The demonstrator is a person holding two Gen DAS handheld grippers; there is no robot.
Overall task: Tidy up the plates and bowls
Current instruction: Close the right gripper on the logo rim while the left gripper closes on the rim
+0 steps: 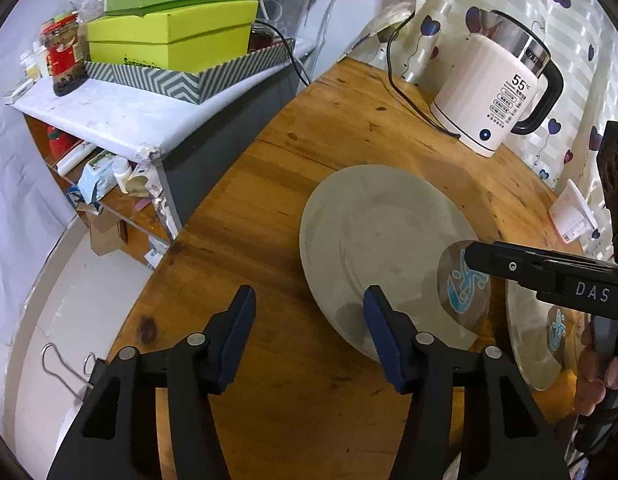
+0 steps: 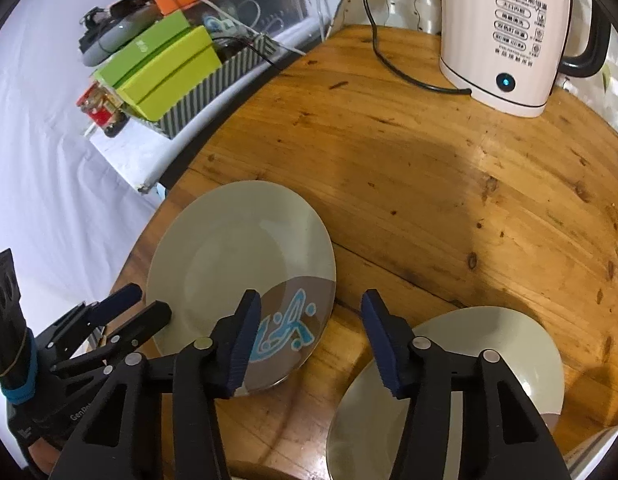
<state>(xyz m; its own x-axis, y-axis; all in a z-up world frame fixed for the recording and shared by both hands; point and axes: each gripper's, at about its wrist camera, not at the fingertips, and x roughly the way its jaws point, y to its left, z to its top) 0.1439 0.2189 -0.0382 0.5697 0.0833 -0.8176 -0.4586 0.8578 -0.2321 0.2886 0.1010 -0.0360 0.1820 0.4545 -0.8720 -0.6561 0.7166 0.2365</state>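
Two grey-green plates, each with a brown patch and a blue pattern, lie flat on the round wooden table (image 2: 429, 152). The left plate (image 1: 383, 240) (image 2: 229, 256) has my left gripper (image 1: 309, 300) (image 2: 147, 302) open astride its near-left rim, one finger over the plate and one over bare wood. My right gripper (image 2: 310, 304) is open astride the same plate's patterned right rim, and one of its fingers (image 1: 509, 266) shows in the left wrist view. The second plate (image 2: 469, 360) (image 1: 533, 352) lies to the right, partly under the right gripper's right finger. Neither gripper's pads press on anything.
A white electric kettle (image 1: 493, 92) (image 2: 505, 36) stands at the table's far side, its black cord (image 2: 393, 64) trailing over the wood. Left of the table is a cluttered shelf with green boxes (image 1: 169, 36) (image 2: 165, 68). A white card (image 1: 571, 216) lies at the right edge.
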